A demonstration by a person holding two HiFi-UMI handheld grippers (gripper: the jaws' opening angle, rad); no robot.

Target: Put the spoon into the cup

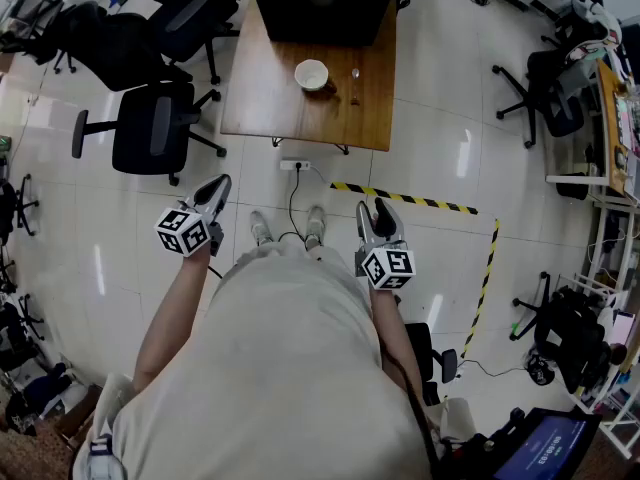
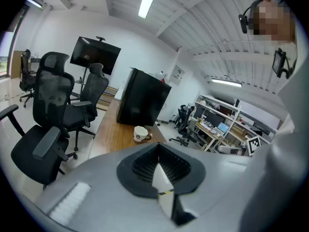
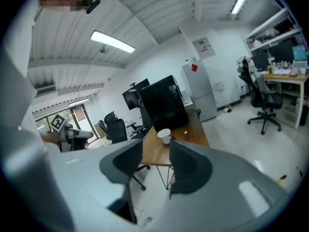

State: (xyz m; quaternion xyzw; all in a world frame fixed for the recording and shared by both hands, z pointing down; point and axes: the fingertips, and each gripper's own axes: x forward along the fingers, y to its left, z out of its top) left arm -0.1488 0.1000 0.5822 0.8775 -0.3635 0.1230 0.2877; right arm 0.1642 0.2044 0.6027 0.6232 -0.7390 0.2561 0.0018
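A white cup [image 1: 311, 73] stands on the brown wooden table [image 1: 300, 118], with a small spoon [image 1: 354, 76] lying on the wood just to its right. The person stands on the tiled floor well short of the table, and both grippers hover over the floor. My left gripper [image 1: 216, 192] has its jaws together and holds nothing. My right gripper [image 1: 376, 214] is open and empty. The left gripper view shows the cup [image 2: 140, 134] far beyond that gripper [image 2: 158, 151]. In the right gripper view, the cup [image 3: 164, 136] and spoon [image 3: 185, 132] lie far beyond that gripper [image 3: 156, 145].
A large black box [image 1: 320, 3] fills the table's far end. Black office chairs [image 1: 150, 128] stand left of the table, and others [image 1: 555, 98] stand at the right. A power strip [image 1: 293, 165] with its cord lies on the floor ahead of the feet. Yellow-black tape [image 1: 400, 196] marks the floor.
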